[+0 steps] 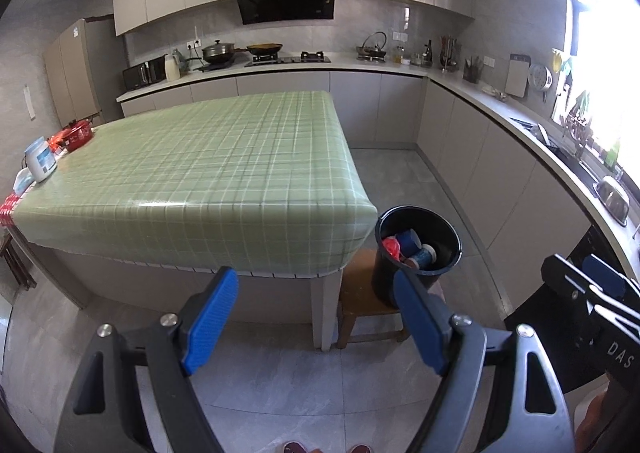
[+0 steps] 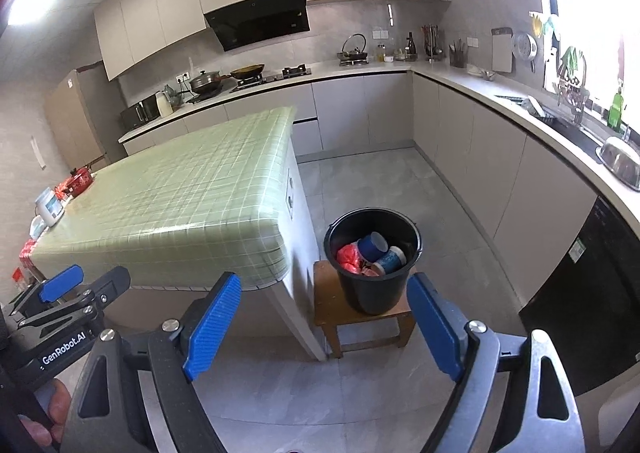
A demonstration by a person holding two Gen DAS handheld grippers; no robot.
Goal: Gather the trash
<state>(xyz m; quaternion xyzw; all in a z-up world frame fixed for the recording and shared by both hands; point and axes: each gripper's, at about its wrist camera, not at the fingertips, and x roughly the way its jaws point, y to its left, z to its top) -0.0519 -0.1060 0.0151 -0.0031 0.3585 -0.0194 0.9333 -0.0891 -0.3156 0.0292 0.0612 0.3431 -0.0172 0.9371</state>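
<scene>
A black bucket (image 1: 416,253) (image 2: 372,261) stands on a low wooden stool (image 1: 360,293) (image 2: 324,301) beside the table's near right corner. Inside lie blue paper cups (image 1: 412,243) (image 2: 372,245) and red crumpled wrapping (image 1: 391,246) (image 2: 348,255). My left gripper (image 1: 316,317) is open and empty, held back from the table's front edge. My right gripper (image 2: 324,321) is open and empty, just in front of the stool. Each gripper shows at the edge of the other's view: the right gripper (image 1: 592,285), the left gripper (image 2: 84,285).
A table with a green checked cloth (image 1: 208,173) (image 2: 180,197) carries a white jar (image 1: 40,159) (image 2: 50,207) and a red box (image 1: 76,135) (image 2: 78,181) at its far left. Kitchen counters (image 1: 520,121) (image 2: 500,93) run along the back and right. Grey tiled floor (image 1: 420,181) lies between.
</scene>
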